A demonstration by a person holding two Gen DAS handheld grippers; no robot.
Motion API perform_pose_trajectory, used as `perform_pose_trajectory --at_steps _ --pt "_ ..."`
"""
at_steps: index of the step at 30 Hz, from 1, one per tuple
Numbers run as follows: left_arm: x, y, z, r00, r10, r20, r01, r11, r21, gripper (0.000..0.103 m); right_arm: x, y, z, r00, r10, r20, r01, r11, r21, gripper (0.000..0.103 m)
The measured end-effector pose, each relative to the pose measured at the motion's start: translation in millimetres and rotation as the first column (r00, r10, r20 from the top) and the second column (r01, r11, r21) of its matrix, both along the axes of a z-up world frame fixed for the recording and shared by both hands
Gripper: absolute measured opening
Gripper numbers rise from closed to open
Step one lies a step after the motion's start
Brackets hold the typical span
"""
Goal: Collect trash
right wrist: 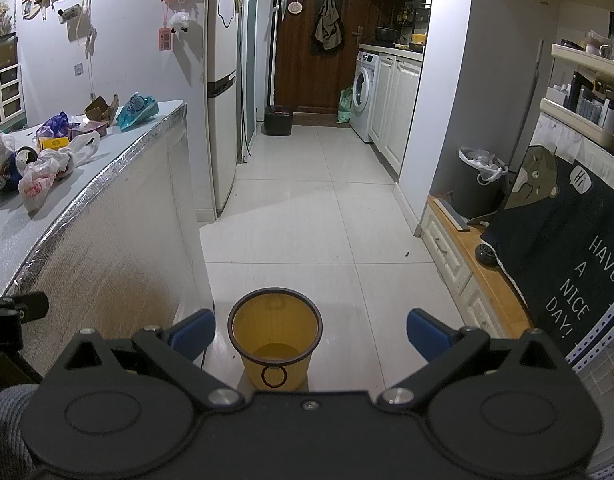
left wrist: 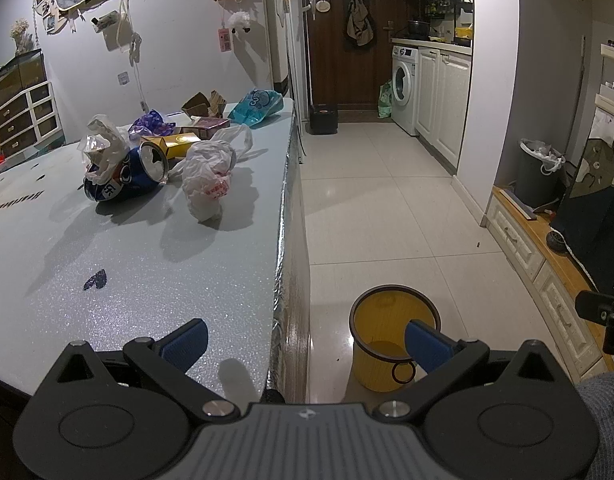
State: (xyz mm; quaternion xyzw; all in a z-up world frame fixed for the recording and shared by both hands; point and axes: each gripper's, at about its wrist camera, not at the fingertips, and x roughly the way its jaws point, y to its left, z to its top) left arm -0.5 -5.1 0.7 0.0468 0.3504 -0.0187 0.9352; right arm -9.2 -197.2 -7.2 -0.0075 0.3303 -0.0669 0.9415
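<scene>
Trash pile [left wrist: 163, 160] with crushed blue can [left wrist: 125, 176] and white plastic bag [left wrist: 207, 178] near the worktop's [left wrist: 147, 280] far right edge, yellow bin [right wrist: 275, 340] on the floor beside it, left gripper [left wrist: 305, 342] wide and empty, right gripper [right wrist: 311, 334] wide and empty above the bin

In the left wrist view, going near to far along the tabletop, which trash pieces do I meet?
White plastic bag → crushed blue can → yellow box → purple wrapper → torn cardboard box, with the blue printed bag at the far right edge.
</scene>
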Motion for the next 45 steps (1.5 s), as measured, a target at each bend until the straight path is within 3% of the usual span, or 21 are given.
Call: perform_pose_trajectory --at_steps 36,45 --pt "-0.8 0.2 4.4 1.000 0.000 0.000 0.000 1.000 -0.005 0.103 0.5 0.2 3.0 1.000 -0.003 0.000 0.003 1.000 0.001 0.103" --pt "12.0 16.4 19.3 0.997 0.048 0.053 -0.049 0.999 0.009 0.103 6.3 -3.6 9.6 0.997 0.020 0.073 -0.019 1.000 -0.014 0.103"
